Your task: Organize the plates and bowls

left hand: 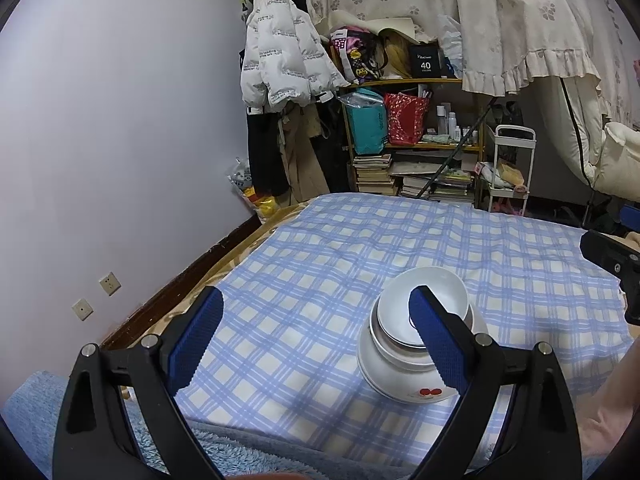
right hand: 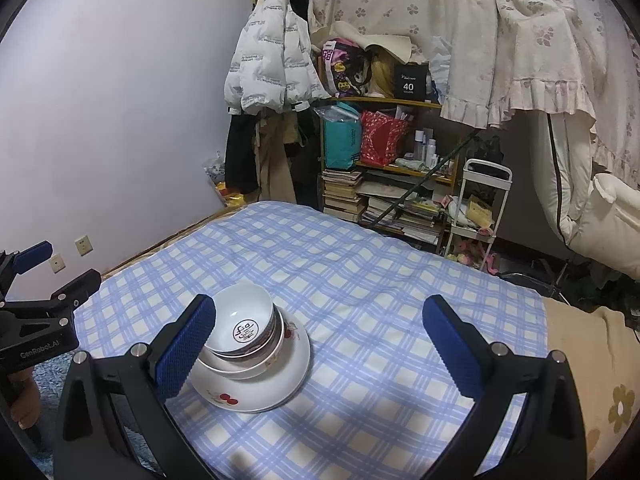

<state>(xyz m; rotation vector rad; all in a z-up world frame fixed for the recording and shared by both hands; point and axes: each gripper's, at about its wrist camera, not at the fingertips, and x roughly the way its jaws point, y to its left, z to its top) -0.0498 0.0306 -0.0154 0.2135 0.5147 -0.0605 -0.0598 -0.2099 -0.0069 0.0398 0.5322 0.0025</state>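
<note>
Both claws are spread wide and hold nothing. The left claw point(left hand: 316, 336) has the stack of bowls point(left hand: 420, 332) just behind its right finger. The right claw point(right hand: 320, 340) has that stack on the checked cloth point(right hand: 360, 280) beside its left finger point(right hand: 186, 344).

My left wrist view looks forward and down over the bed point(left hand: 360, 240) from its near edge, close in, the stack of dishes point(left hand: 416, 344) right of centre. My right wrist view faces likewise, the stack of dishes point(right hand: 252, 352) left of centre. Both share the bookshelf point(left hand: 412, 140) beyond.
</note>
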